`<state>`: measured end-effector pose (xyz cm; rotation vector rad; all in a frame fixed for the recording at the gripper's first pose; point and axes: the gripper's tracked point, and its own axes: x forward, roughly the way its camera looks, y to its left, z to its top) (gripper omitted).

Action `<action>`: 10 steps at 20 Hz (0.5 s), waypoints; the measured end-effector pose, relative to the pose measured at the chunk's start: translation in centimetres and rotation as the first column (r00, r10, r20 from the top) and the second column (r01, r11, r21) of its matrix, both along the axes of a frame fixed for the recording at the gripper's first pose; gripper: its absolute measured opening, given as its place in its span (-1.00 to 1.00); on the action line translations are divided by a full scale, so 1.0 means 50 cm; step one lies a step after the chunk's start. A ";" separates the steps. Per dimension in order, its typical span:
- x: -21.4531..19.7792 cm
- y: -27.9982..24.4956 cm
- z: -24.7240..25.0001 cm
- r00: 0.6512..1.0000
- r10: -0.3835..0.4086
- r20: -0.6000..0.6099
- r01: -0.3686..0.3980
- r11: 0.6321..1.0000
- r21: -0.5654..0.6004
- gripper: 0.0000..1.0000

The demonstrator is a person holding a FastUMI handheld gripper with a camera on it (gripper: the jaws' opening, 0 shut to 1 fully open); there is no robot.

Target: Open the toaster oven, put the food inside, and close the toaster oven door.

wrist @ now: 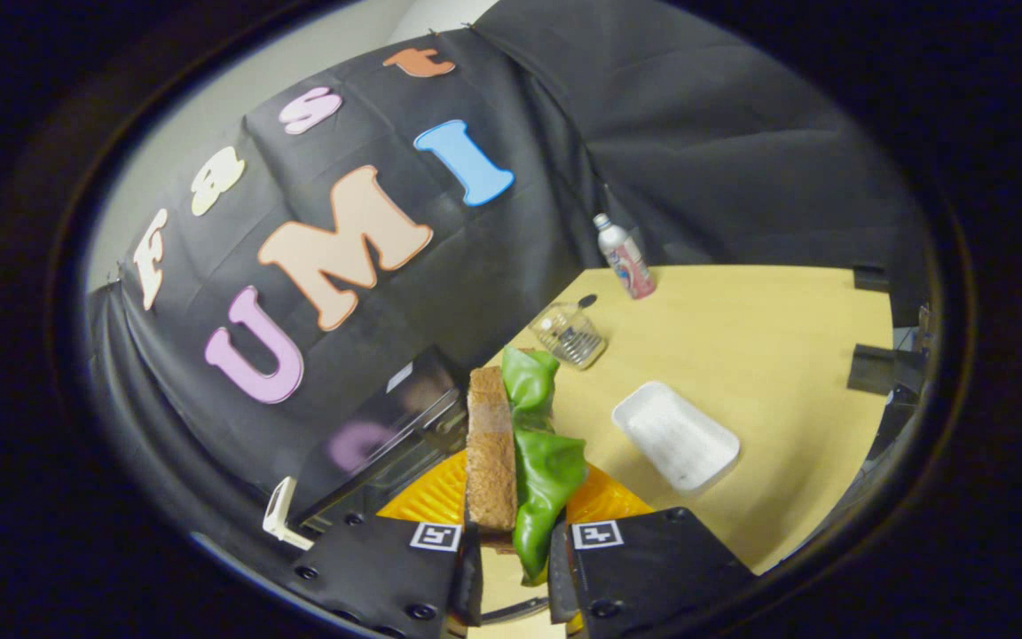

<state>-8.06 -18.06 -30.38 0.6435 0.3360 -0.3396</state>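
My gripper point(515, 541) is shut on the food, a sandwich point(511, 444) made of a brown bread slice and green lettuce, which stands on edge between the fingers and reaches out ahead of them. The lettuce point(546, 470) hangs on the right side of the bread. The view is tilted. The black toaster oven point(378, 444) lies just left of the sandwich, its glossy top and a pale handle part point(283, 513) showing. Whether its door stands open I cannot tell.
A white tray point(675, 435) lies on the wooden table point(768, 355) to the right of the sandwich. Beyond it stand a clear glass container point(569, 335) and a bottle point(624, 257) near the black cloth wall. Black clamps point(875, 368) sit at the table's far edge.
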 end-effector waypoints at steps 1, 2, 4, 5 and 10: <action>-0.005 0.029 -0.009 1.000 0.026 -0.008 -0.026 1.000 0.013 -0.38; -0.009 0.061 -0.023 0.998 0.053 -0.019 -0.053 0.998 0.028 -0.38; -0.015 0.111 -0.049 0.995 0.097 -0.034 -0.095 0.994 0.057 -0.38; -0.012 0.137 -0.057 0.993 0.115 -0.035 -0.112 0.991 0.079 -0.38; 0.040 0.243 -0.091 0.985 0.175 -0.002 -0.172 0.966 0.191 -0.38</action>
